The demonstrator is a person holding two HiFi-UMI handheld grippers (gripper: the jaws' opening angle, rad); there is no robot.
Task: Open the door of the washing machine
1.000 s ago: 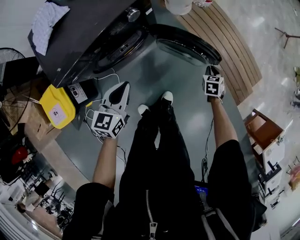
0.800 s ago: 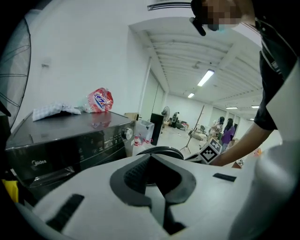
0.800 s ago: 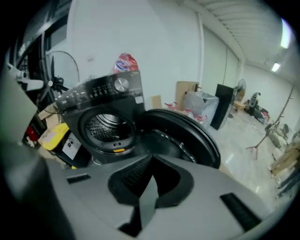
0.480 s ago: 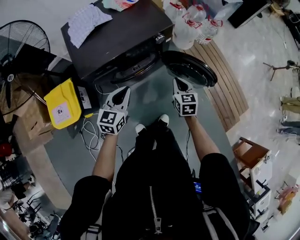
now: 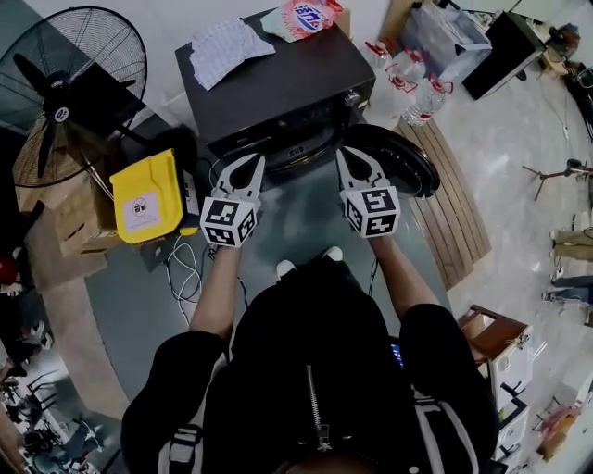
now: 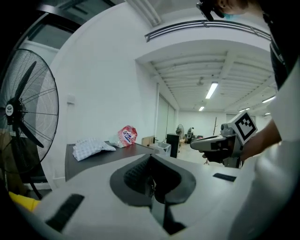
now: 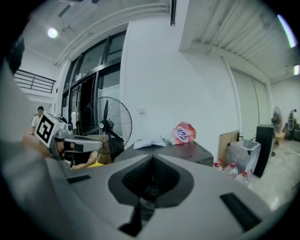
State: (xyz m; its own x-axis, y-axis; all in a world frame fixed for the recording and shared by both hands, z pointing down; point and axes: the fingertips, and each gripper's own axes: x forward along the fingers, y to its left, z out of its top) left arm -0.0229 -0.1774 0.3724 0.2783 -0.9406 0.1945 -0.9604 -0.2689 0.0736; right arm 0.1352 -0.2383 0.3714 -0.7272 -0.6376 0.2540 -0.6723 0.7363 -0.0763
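The dark washing machine (image 5: 278, 79) stands ahead of me, and its round black door (image 5: 398, 157) hangs swung open to the right of the drum opening (image 5: 292, 148). My left gripper (image 5: 255, 162) is held up in front of the machine's left side, shut, with nothing between its fingers. My right gripper (image 5: 341, 153) is level with it, just left of the open door, also shut and empty. In the left gripper view the closed jaws (image 6: 151, 180) point over the machine's top (image 6: 108, 157). The right gripper view shows its jaws (image 7: 151, 187) closed as well.
A checked cloth (image 5: 227, 46) and a red-and-white bag (image 5: 310, 14) lie on the machine's top. A big fan (image 5: 74, 83) and a yellow container (image 5: 148, 194) stand to the left. Water bottles (image 5: 408, 79) and a wooden slat platform (image 5: 454, 204) are at the right. Cables (image 5: 185, 259) trail on the floor.
Both grippers have risen and come forward toward the machine. The right one left the open door's edge and swung in beside the left. The head view has tilted up.
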